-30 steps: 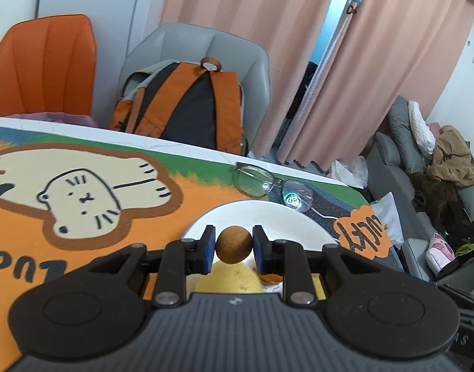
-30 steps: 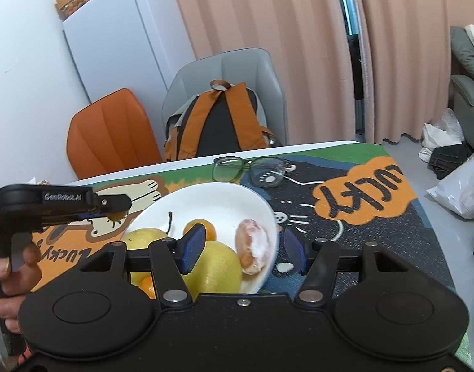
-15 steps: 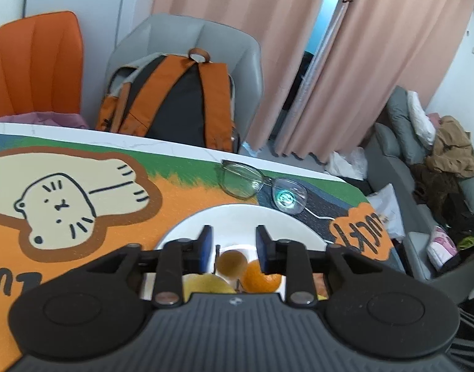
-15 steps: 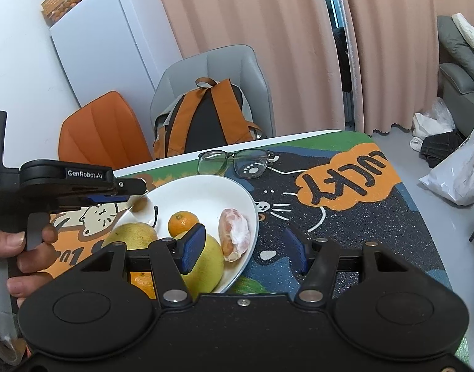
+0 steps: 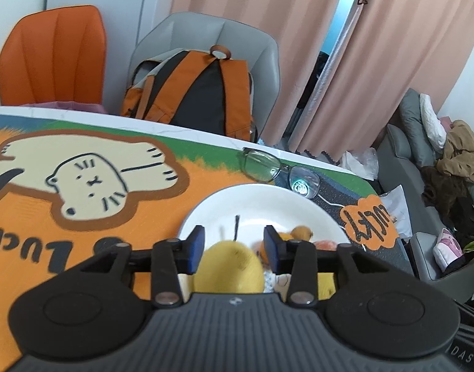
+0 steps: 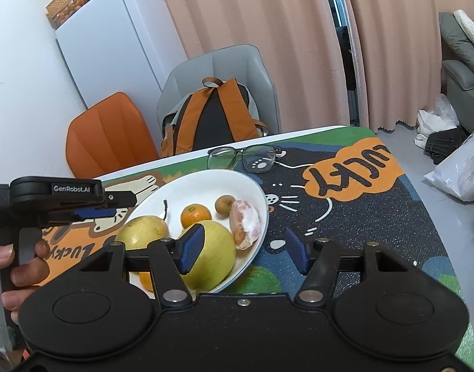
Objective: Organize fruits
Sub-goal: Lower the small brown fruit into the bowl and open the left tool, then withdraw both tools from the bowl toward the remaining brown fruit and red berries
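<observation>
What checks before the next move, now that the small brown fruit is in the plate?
1. Left claw empty, open: ok.
2. Small round brown fruit resting in the white oval plate, free of both claws: ok.
3. Right claw open, nothing held: ok.
4. Fruit left outside the plate: cannot tell; none visible on the cartoon-cat printed table mat, but the claw bodies hide the near side.
5. Dark-framed eyeglasses beside the plate's far rim, near any reach: not ok.
6. Yellow pear and the other fruit settled in the plate: ok.
</observation>
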Demonstrator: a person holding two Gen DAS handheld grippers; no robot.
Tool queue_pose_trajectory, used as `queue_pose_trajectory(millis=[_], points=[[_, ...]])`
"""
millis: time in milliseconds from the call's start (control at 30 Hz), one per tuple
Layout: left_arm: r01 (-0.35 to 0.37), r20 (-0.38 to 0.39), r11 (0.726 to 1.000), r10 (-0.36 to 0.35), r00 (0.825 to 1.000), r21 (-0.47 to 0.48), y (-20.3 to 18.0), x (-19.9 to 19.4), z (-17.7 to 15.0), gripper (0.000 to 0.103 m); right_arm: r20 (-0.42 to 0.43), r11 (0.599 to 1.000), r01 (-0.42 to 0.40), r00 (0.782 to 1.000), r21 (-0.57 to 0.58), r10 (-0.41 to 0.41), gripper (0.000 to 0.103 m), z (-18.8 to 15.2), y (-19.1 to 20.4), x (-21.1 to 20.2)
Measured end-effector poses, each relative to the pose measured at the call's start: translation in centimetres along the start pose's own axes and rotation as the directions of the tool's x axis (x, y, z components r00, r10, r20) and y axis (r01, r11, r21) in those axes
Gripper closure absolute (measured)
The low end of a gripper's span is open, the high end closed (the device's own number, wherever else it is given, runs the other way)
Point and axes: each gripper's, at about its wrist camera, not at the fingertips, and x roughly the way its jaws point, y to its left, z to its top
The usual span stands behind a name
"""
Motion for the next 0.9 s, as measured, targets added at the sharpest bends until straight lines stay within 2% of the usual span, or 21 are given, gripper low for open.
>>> queue_pose_trajectory(millis=[167,400,800,900], points=[[-0.007,0.005,1.0,0.007,1.0,-0.002,0.7,-2.0,-0.8,0.043,0.007,1.0,-0.004,1.0,-0.003,0.004,0.042,-0.4,0.7,-0.9],[-0.017,0.02,1.0,0.018,1.0,-0.021,2.1,-5.0,-1.9,0.03,0.014,1.0,-0.018,1.0,-0.015,0.018,0.039,-1.1,2.1,-2.4],[-0.051,0.05,0.998,0.053,0.997,-0.031,3.9,-9.7,-4.4,0.014,0.03,0.998,-0.046,0.998,-0.045,0.047,0.022,-2.5,4.3,-5.1],[-0.058,0.057,0.998,0.06,0.997,-0.04,4.4,-10.5,-5.2,0.013,0.031,0.997,-0.05,0.998,-0.059,0.052,0.018,-3.0,4.9,-5.7]])
